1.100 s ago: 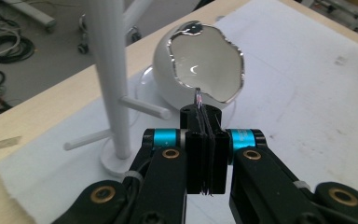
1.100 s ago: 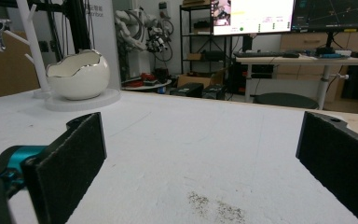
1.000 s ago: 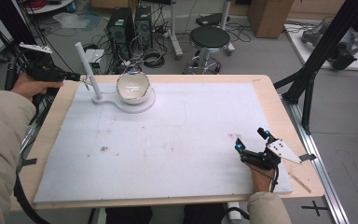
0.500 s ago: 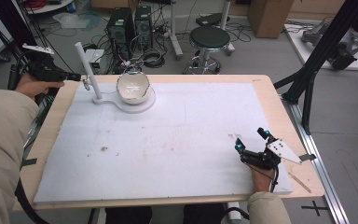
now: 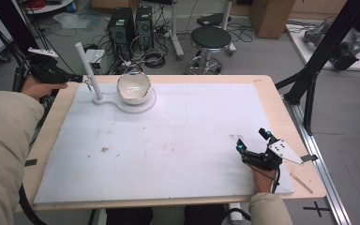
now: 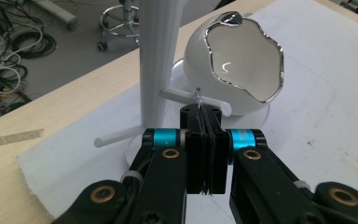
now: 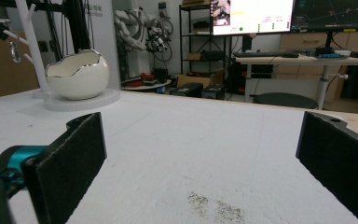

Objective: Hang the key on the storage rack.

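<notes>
Slippage is the chief danger: the left gripper (image 6: 199,109) has its jaws pressed together on a thin metal ring (image 6: 198,94), and just a small loop of wire pokes out above the pads. So slight a hold could let the ring twist or drop if it knocks against something. It sits just in front of the upper peg (image 6: 175,95) of the white stand (image 6: 158,60). If the loop is meant to go over that peg, a poor line-up would catch the peg's tip on the wire and push the ring out of the grip. A hard bump could also shove the light stand, or the egg-shaped bowl (image 6: 233,60) beside it on the same round base. Whether the ring touches the peg cannot be told.

The ring looks like fine, shiny wire, silvery and very small, seen nearly edge-on in the left gripper view. In the right gripper view it hangs as a small loop below the far gripper's tip, near the stand at the table's far left corner.

The right gripper (image 5: 251,138) rests well apart, near the front right of the white mat (image 5: 192,131), jaws spread wide with nothing between them.
</notes>
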Demonstrator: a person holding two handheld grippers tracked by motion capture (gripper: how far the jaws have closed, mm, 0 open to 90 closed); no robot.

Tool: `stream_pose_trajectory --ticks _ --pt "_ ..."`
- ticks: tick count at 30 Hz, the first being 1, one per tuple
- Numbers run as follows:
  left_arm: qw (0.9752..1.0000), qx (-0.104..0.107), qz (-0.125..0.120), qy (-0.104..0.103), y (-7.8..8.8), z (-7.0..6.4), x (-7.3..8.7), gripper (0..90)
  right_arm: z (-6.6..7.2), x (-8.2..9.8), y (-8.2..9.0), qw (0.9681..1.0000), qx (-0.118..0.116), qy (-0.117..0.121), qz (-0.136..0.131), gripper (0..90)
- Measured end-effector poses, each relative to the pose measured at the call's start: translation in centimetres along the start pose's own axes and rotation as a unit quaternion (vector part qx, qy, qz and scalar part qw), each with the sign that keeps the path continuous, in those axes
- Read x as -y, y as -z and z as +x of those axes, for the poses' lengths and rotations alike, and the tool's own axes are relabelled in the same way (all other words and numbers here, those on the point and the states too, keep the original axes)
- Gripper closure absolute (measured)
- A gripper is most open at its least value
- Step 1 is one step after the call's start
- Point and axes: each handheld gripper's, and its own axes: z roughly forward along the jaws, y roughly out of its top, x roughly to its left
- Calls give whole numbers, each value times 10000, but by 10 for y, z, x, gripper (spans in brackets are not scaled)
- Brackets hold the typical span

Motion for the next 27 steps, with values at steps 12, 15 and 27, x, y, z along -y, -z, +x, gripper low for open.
stream_pose_trajectory --ticks 12,15,27 --pt "9992 -347 -196 -36 -1 1 7 788 0 0 0 10000 -14 38 -3 5" --pt "9986 -489 -175 33 3 4 11 667 0 0 0 10000 -6 45 2 5" --pt "9922 -569 -1101 -102 48 -47 31 73 1 0 0 10000 -26 46 7 5"
